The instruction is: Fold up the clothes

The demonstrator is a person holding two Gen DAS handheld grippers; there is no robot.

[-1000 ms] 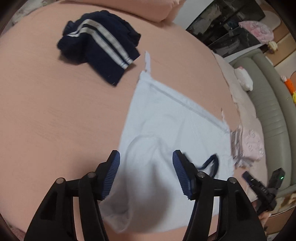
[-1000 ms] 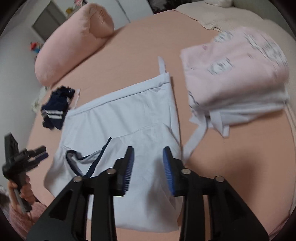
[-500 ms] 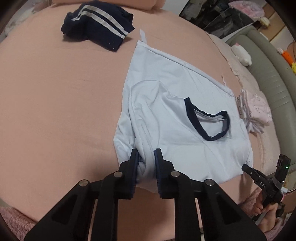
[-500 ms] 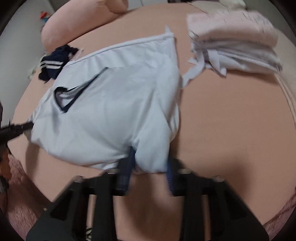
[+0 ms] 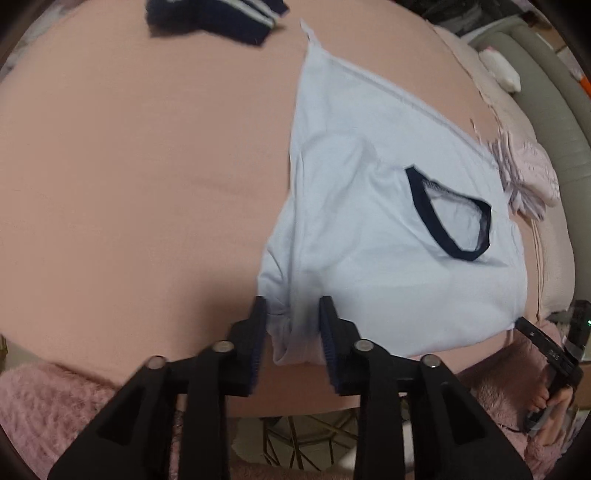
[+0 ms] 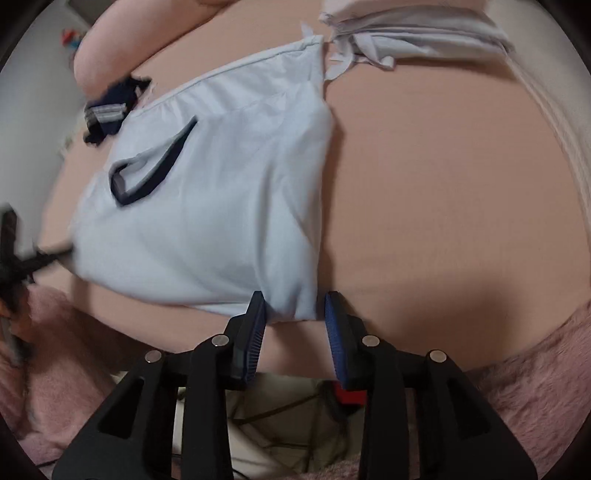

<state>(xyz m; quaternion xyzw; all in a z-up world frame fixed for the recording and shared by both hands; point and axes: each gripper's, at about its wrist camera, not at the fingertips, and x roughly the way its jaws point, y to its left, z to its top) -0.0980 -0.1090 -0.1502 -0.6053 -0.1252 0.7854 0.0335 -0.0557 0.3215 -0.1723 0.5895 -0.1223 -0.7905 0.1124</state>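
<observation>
Where the pale blue T-shirt (image 5: pixel 373 229) lies on the peach sheet (image 5: pixel 140 177), it is folded over on itself, its navy-trimmed neck opening (image 5: pixel 448 214) facing up on the top layer and its far hem running straight across toward the pillow end. The near edge sits close to the bed's front edge.

At the shirt's near left corner, the left gripper (image 5: pixel 291 325) has its blue-padded fingers (image 5: pixel 256 332) partly open, a bunched fold of shirt cloth lying between them; the pads stand on either side of the fold, and whether they actually press it is hard to tell from this angle. At the near right corner, the right gripper (image 6: pixel 293 321) is likewise partly open, with the shirt's corner poking into the gap between its pads and touching at least the left one. From the left wrist view, the right gripper also shows at the far right edge, blurred.

Beyond the shirt, a dark navy garment with white stripes (image 5: pixel 218 18) lies crumpled near the top of the sheet, apart from the shirt. A stack of folded pink and white clothes (image 6: pixel 413 29) sits just past the shirt's far right corner. A pink bolster (image 6: pixel 110 48) rests along the far side, and a fuzzy pink blanket (image 6: pixel 535 387) hangs below the front edge.
</observation>
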